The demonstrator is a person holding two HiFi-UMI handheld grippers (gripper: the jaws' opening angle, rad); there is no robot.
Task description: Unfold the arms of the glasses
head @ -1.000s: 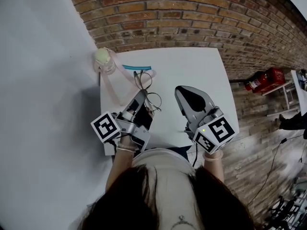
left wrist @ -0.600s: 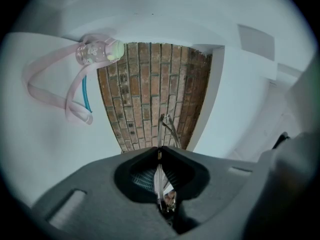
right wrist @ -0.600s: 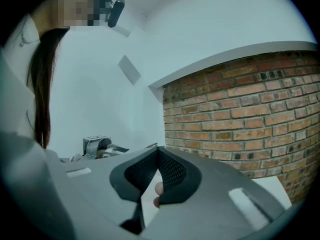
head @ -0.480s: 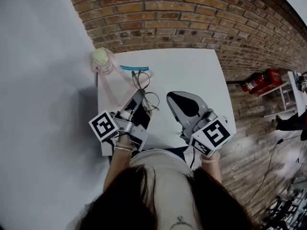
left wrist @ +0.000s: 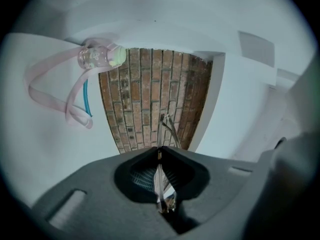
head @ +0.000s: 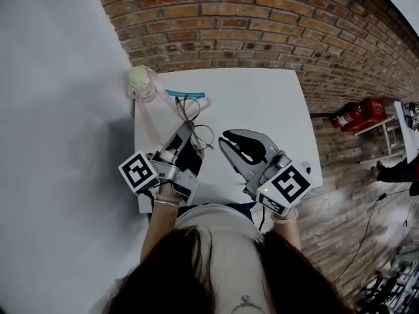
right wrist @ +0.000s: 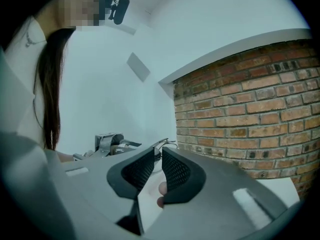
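Thin wire-framed glasses (head: 203,136) are held over the white table (head: 262,103), with the folded arms pointing toward the brick wall. My left gripper (head: 188,129) is shut on the frame. In the left gripper view the wire (left wrist: 166,128) sticks out past the closed jaws of that gripper (left wrist: 159,150). My right gripper (head: 226,140) hovers just right of the lenses. Its jaws stand a narrow gap apart with nothing between them. In the right gripper view the glasses (right wrist: 163,144) show just beyond the tips of the right gripper (right wrist: 158,154).
A small clear bottle with a pale cap (head: 141,84) and a looped pink strap (head: 154,120) lie at the table's far left corner, beside a teal strip (head: 185,93). The brick wall (head: 262,25) backs the table. A red fire extinguisher (head: 357,112) lies on the floor to the right.
My right gripper has moved left and slightly forward, closing in on the glasses. The left gripper has stayed shut on the frame, shifting only slightly.
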